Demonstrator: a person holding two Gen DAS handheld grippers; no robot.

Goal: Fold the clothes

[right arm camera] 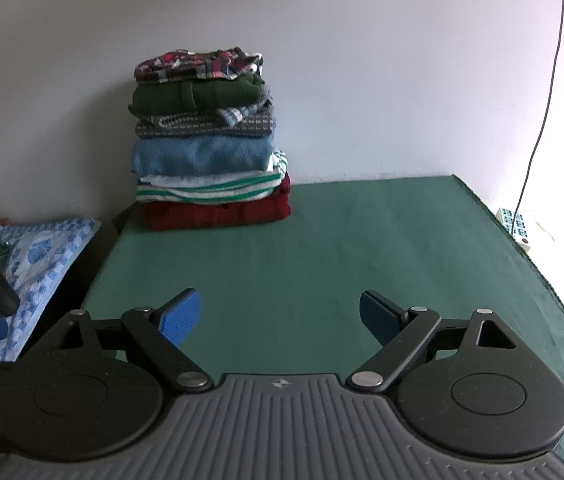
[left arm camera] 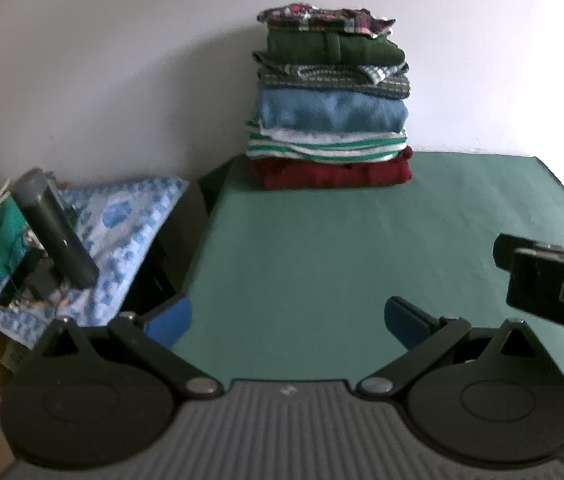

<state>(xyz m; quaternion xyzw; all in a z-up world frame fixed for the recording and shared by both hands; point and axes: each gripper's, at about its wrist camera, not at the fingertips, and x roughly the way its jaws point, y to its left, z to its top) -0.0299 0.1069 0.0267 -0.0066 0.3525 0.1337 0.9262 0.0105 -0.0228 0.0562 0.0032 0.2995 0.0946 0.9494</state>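
A tall stack of folded clothes [left arm camera: 332, 100] stands at the far left corner of the green table [left arm camera: 322, 248], against the white wall; it also shows in the right wrist view [right arm camera: 207, 144]. A plaid shirt lies on top, a dark red garment at the bottom. My left gripper [left arm camera: 288, 320] is open and empty above the table's near left part. My right gripper [right arm camera: 279, 314] is open and empty above the green table [right arm camera: 322, 248]. The right gripper's black body [left arm camera: 554, 288] shows at the right edge of the left wrist view.
Left of the table lies a blue-and-white patterned cloth [left arm camera: 121, 236] with a dark grey cylinder [left arm camera: 53, 224] and clutter on it. A cable [right arm camera: 542, 120] hangs down the wall at the right to a power strip [right arm camera: 516, 226].
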